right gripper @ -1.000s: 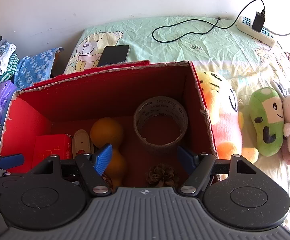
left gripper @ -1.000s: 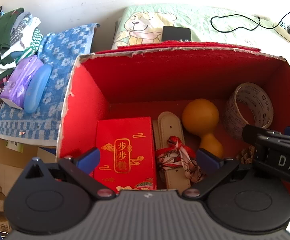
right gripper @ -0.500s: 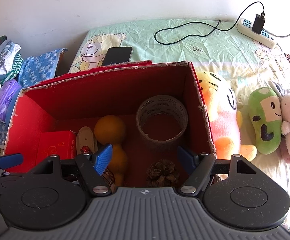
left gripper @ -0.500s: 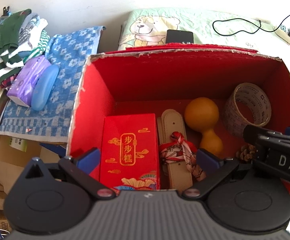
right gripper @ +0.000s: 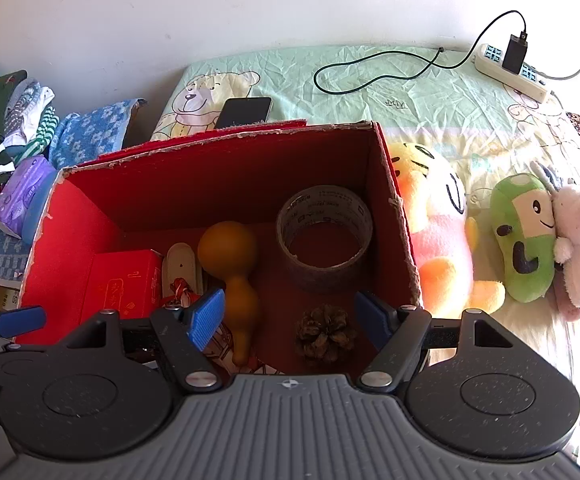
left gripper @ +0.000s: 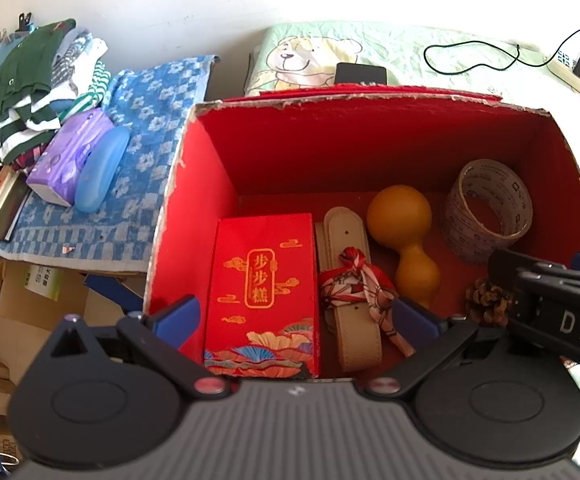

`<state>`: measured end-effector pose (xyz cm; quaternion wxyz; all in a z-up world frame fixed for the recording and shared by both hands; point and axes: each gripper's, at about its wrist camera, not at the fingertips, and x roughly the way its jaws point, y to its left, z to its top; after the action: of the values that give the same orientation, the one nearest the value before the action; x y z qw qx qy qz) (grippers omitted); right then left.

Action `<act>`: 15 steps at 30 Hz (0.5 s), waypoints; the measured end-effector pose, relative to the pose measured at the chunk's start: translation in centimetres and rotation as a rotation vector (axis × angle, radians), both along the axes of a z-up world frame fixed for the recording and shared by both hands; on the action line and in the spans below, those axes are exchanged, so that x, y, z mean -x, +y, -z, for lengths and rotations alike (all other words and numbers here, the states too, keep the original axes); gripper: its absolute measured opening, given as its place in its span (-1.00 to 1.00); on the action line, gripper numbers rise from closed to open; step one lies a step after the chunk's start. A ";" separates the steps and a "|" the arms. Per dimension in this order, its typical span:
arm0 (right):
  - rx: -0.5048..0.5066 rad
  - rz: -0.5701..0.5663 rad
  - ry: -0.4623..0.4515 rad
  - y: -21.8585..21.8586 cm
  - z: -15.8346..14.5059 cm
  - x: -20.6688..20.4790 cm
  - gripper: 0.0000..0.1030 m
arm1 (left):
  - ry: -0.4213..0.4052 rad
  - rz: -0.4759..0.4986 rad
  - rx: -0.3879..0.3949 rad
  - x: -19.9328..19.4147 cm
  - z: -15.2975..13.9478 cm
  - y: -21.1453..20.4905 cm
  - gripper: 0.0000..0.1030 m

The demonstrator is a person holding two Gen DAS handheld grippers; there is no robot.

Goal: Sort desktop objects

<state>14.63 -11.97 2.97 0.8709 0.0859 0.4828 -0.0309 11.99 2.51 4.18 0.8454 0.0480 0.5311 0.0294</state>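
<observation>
A red cardboard box (left gripper: 193, 216) (right gripper: 69, 240) stands open below both grippers. Inside lie a red printed packet (left gripper: 261, 288) (right gripper: 125, 284), a beige strap with a red-white knotted cloth (left gripper: 354, 280) (right gripper: 181, 268), an orange gourd (left gripper: 406, 224) (right gripper: 229, 264), a tape roll (left gripper: 486, 212) (right gripper: 324, 236) and a pine cone (left gripper: 486, 300) (right gripper: 324, 334). My left gripper (left gripper: 296, 318) is open and empty above the packet and strap. My right gripper (right gripper: 292, 316) is open and empty above the pine cone; its body (left gripper: 550, 312) shows in the left wrist view.
A phone (right gripper: 243, 112) lies behind the box on a green bear sheet (right gripper: 410, 92), with a cable and power strip (right gripper: 510, 68). Plush toys (right gripper: 526, 236) lie right of the box. A blue towel (left gripper: 145, 160) with a purple pack, blue case and folded clothes is at the left.
Both grippers have drawn back and up from the box, so more of its near floor shows. Both stay open and empty. The box contents have not moved.
</observation>
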 end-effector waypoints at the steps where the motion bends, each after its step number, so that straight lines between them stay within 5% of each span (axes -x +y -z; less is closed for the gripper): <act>1: 0.002 0.002 -0.002 -0.1 0.0 0.1 0.45 | 0.002 0.000 0.001 0.0 0.0 -0.1 0.98; 15: -0.007 0.024 0.001 -0.8 0.0 1.4 0.45 | 0.008 0.008 0.004 0.9 0.2 -0.8 0.98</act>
<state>13.20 -12.79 3.00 0.8699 0.0947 0.4825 -0.0399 11.10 1.66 3.97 0.8435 0.0487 0.5343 0.0250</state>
